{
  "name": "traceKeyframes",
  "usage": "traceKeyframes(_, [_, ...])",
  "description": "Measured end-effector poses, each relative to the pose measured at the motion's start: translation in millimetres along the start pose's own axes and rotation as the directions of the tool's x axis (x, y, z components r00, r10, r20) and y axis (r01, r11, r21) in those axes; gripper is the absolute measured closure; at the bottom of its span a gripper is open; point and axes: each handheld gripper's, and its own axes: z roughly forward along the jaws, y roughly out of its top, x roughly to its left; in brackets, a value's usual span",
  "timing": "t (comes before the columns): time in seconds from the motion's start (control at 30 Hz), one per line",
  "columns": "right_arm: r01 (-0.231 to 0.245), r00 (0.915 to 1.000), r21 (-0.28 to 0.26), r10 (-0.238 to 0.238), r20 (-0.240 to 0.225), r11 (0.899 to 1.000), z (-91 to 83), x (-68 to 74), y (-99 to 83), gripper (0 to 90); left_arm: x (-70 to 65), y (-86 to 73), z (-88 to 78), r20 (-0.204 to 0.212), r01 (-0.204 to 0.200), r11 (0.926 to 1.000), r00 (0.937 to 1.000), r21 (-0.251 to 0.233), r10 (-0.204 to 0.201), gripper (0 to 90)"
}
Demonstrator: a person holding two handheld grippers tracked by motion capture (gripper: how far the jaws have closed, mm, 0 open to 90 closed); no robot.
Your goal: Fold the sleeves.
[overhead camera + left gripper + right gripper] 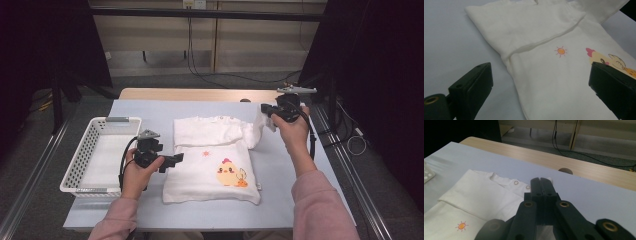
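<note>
A white child's shirt point(210, 165) with a yellow chick print and a small orange sun lies flat on the pale table cover. One sleeve point(524, 27) is folded across its chest. My left gripper point(172, 160) hovers open at the shirt's left edge, and its jaws point(541, 87) straddle the shirt's side seam without pressing on it. My right gripper point(269, 112) is at the far right, shut on the other sleeve point(256, 131), which it holds lifted off the table. In the right gripper view its jaws point(540, 180) stand pressed together above the shirt's snap collar point(516, 182).
A white plastic basket point(82, 150) stands at the table's left, close to my left hand. The wooden table edge point(200, 94) with a round hole point(565, 171) runs along the back. Cables lie on the floor beyond.
</note>
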Motion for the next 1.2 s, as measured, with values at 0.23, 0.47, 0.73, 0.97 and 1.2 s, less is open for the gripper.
traceKeyframes(0.23, [0.017,0.9998,-0.007,-0.017,-0.004,1.0,2.4,5.4,5.5,90.0,-0.6,0.0,0.8,0.002,0.0,1.0,1.0,-0.001,0.0,5.8])
traceKeyframes(0.47, [0.025,0.9996,-0.007,-0.025,-0.013,1.0,7.4,12.1,8.2,90.0,-0.9,-0.3,1.1,0.006,0.001,1.0,1.0,-0.003,-0.001,5.8])
traceKeyframes(0.73, [0.044,0.9989,-0.017,-0.044,-0.015,0.999,9.2,18.5,17.7,90.0,-1.4,0.1,1.0,0.006,0.001,1.0,1.0,-0.003,-0.001,5.8])
traceKeyframes(0.97, [0.062,0.9979,-0.035,-0.063,-0.019,0.997,9.5,19.0,30.0,90.0,-3.2,-0.3,2.2,0.011,0.024,0.9995,0.9996,-0.022,-0.024,5.8])
traceKeyframes(1.2, [0.064,0.9977,-0.047,-0.065,-0.017,0.997,8.1,21.4,37.3,90.0,-2.2,-0.2,1.7,0.007,0.006,1.0,1.0,-0.008,-0.006,5.8])
